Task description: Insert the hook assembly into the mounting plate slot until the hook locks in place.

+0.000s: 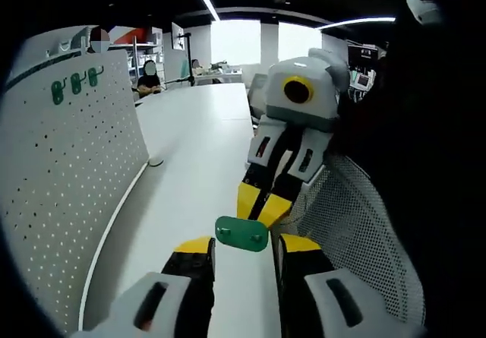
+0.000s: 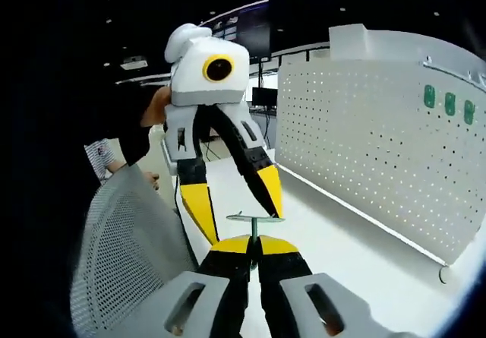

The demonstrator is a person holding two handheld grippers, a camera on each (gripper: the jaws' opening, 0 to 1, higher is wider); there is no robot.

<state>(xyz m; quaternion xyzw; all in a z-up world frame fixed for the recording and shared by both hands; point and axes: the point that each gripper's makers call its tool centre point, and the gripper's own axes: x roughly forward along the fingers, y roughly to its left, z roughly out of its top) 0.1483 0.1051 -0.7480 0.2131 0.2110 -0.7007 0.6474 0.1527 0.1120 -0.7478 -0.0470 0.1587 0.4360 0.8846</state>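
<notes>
Left gripper view: left gripper [image 1: 244, 253] at 6 o'clock, jaws wide apart, nothing between them. Just past its tips, at centre, the green hook plate [image 1: 242, 233], pinched by the right gripper [image 1: 262, 205], which comes in from 1 o'clock w/ yellow tips closed on the plate's far edge. White pegboard [image 1: 68, 171] fills 9 o'clock, three green hooks [image 1: 74, 84] near its top at 10 o'clock. White table [image 1: 194, 148] runs toward 12. Mesh chair back [image 1: 364, 224] at 4 o'clock.

Right gripper view: right gripper [image 2: 254, 245] at 6 o'clock, jaws closed on the plate [image 2: 255, 218], seen edge-on. Left gripper [image 2: 239, 201] opposite at 11–12 o'clock, jaws spread, either side of the plate, not touching it. Pegboard [image 2: 364, 148] at 3 o'clock.
</notes>
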